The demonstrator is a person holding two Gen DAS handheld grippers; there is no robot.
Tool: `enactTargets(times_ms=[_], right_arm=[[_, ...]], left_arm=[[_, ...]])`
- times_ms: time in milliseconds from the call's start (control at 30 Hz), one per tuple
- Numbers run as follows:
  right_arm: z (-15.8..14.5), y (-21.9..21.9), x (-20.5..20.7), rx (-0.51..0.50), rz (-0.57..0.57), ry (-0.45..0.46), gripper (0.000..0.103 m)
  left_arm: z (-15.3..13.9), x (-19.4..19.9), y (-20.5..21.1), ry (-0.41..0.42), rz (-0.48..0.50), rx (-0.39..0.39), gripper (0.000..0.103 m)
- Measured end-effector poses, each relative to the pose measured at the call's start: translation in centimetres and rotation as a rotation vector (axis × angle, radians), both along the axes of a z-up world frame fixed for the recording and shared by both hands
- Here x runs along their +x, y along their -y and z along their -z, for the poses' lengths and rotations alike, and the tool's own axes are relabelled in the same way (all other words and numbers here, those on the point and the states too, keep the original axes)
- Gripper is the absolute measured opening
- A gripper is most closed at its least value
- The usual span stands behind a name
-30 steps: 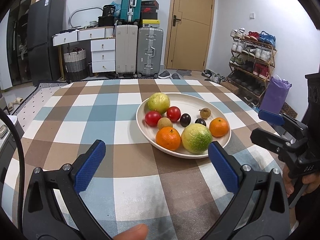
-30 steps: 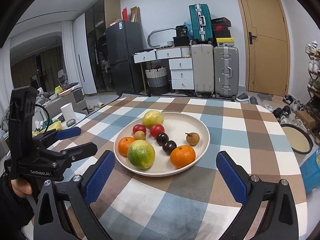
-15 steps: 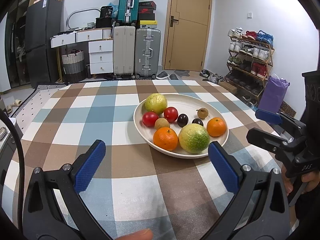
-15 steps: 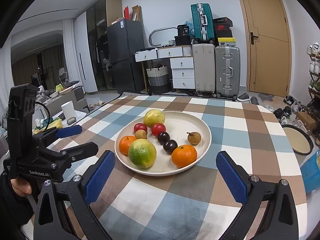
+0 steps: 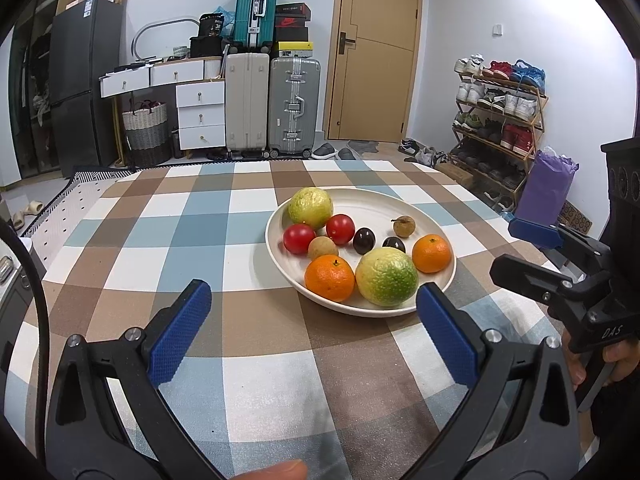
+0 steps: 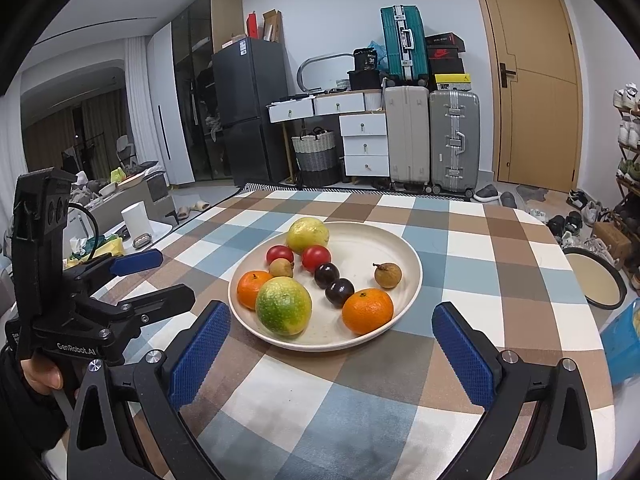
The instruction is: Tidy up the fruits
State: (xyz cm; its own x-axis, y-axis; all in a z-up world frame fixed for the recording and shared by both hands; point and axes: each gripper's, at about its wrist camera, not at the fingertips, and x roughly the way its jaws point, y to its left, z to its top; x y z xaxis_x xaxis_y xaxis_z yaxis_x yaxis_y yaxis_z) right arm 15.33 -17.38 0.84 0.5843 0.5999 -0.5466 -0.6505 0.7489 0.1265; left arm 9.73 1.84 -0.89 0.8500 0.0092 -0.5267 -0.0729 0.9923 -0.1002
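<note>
A: Where are we holding the two tools?

B: We are holding the left gripper low over the checked desk, its blue fingers spread wide and gripping nothing. The right gripper is sitting the same way, fingers released and empty, just in front of the plate.

A: And the fruit?

B: All of it is lying in the cream plate in the middle of the desk. We are seeing a big green-yellow fruit at the near rim, with an orange touching its left side and a second orange to its right, near the rim.

A: What is sitting farther back?

B: Two dark plums are lying side by side in the middle, two red tomatoes behind them, and a yellow-green fruit at the far rim. A small brown fruit is resting between the tomatoes and the near orange, and another brown one is sitting alone on the right part of the plate.

A: Are we touching anything?

B: No, both grippers are staying apart from the plate. From the left camera, the right gripper is showing at the right edge, held by a hand.
</note>
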Motion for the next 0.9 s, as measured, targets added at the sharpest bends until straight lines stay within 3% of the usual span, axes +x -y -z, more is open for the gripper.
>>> enactTargets(times_ms=[900], right_arm=[[0.03, 0.03, 0.01, -0.002, 0.0, -0.001, 0.103]], left_arm=[[-0.13, 0.01, 0.15, 0.002, 0.002, 0.0, 0.102]])
